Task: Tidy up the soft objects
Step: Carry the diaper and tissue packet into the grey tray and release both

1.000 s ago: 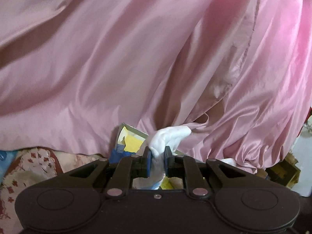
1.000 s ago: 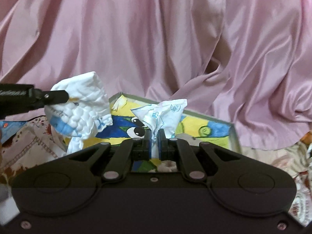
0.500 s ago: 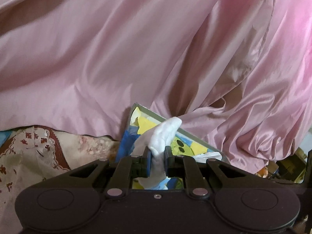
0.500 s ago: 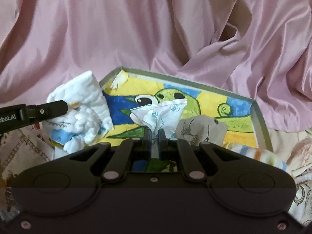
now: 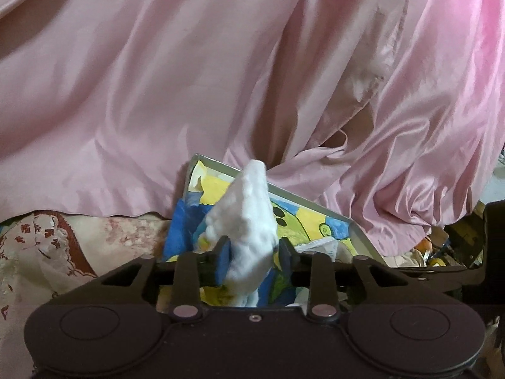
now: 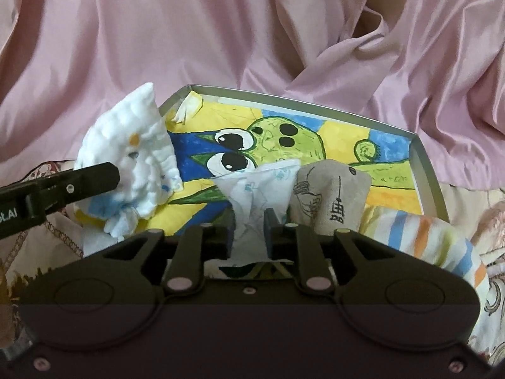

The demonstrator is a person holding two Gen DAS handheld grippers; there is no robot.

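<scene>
A patterned bedcover (image 6: 38, 252) carried a shallow grey tray (image 6: 426, 170) with a cartoon picture; pink satin fabric (image 6: 221, 31) lay heaped behind it.

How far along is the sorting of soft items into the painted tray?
Done: a beige printed cloth and striped cloth lie in the painted tray. In hand: both hand-held grippers' jaws have just been opening, left around a white quilted cloth, right around a thin printed cloth. Left: withdrawing.

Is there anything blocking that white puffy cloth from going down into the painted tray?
Nothing visible. The white cloth, between the left hand-held gripper's just-opened jaws, hangs over the tray's bare left end; the other cloths lie further right.
</scene>
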